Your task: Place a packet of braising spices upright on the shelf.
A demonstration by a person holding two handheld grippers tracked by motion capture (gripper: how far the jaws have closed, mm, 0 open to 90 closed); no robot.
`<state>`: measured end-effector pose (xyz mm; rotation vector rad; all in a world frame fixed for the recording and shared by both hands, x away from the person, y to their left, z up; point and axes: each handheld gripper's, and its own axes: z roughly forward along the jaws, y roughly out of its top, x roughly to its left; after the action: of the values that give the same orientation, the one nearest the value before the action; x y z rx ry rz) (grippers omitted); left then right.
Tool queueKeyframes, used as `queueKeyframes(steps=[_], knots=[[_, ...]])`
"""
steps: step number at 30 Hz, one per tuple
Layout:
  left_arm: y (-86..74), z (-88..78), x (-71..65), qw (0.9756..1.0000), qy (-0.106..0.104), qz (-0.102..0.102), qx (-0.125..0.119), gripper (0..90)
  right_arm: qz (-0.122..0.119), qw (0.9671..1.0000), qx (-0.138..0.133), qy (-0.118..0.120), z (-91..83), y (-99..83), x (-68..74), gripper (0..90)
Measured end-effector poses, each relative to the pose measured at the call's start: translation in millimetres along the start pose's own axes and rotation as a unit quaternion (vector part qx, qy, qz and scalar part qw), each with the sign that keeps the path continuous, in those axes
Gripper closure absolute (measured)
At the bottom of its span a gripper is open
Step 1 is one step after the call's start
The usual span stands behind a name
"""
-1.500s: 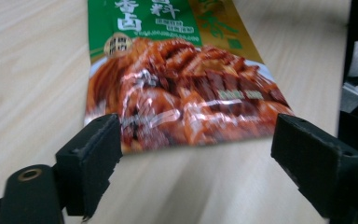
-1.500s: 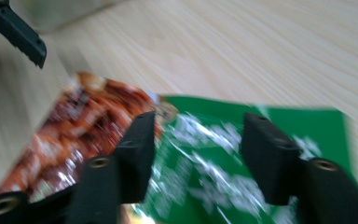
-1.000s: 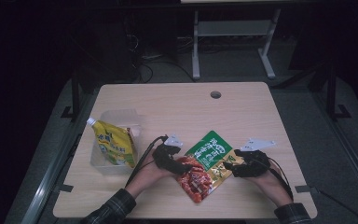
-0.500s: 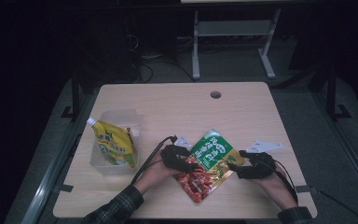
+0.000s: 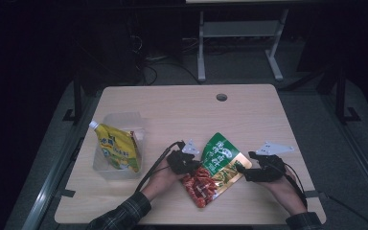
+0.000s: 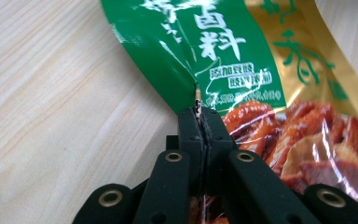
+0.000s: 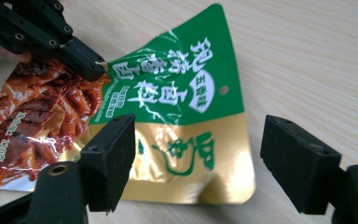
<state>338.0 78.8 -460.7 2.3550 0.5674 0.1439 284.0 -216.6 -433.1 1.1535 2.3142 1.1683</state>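
The snack pouch [image 5: 214, 167] lies flat on the table [image 5: 172, 110] at about 6 o'clock from its centre, near the front edge; it looks light, thin, glossy and likely slippery, so a flat sealed edge is the sound place to grip. The left gripper [image 6: 199, 116] has just been closing and now pinches the pouch's left edge, film puckering at the pads. The right gripper [image 7: 193, 163] has been opening and stands wide at the gold edge, at 3 o'clock of the pouch, touching nothing.

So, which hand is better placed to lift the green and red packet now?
Probably left: the left gripper is shut on the packet edge, while the right gripper stands open beside it.
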Motion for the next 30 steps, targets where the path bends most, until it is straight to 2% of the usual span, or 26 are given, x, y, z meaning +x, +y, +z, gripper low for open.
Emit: queueKeyframes(steps=[3,4,9,13,15,21,24,26,30], knots=[[-0.7,-3.1,3.1,1.0,-0.004,-0.006,-0.002,89.7,0.006,0.9999,-0.008,-0.001,-3.4,1.0,0.0,24.9],[-1.1,-3.7,3.5,0.9999,-0.002,-0.014,-0.007,89.8,0.005,0.9999,-0.011,-0.002,-4.8,1.3,-0.2,25.0],[-2.7,-15.2,11.8,0.9993,0.014,-0.029,-0.022,90.0,0.01,0.9997,-0.02,-0.003,-9.4,1.1,0.0,24.0],[-2.0,-28.4,17.5,0.9977,0.028,-0.043,-0.043,90.0,0.018,0.9997,-0.017,0.005,-11.8,-2.1,0.5,22.2],[-1.7,-35.3,19.3,0.9963,0.033,-0.054,-0.058,90.0,0.021,0.9996,-0.015,0.008,-12.4,-4.3,0.5,21.3],[1.0,-55.4,22.7,0.9924,0.044,-0.065,-0.095,90.0,0.036,0.999,-0.002,0.027,-6.7,-6.4,1.3,18.8],[1.8,-63.5,24.6,0.9902,0.04,-0.077,-0.11,90.0,0.039,0.9986,0.006,0.035,-1.3,-7.2,3.3,18.5],[3.3,-68.3,24.1,0.9884,0.034,-0.084,-0.122,90.0,0.047,0.9977,0.002,0.049,2.2,-6.8,3.5,18.2],[8.4,-76.3,19.8,0.9865,0.026,-0.08,-0.14,90.0,0.045,0.9961,-0.007,0.075,15.4,-0.8,8.9,18.4]])
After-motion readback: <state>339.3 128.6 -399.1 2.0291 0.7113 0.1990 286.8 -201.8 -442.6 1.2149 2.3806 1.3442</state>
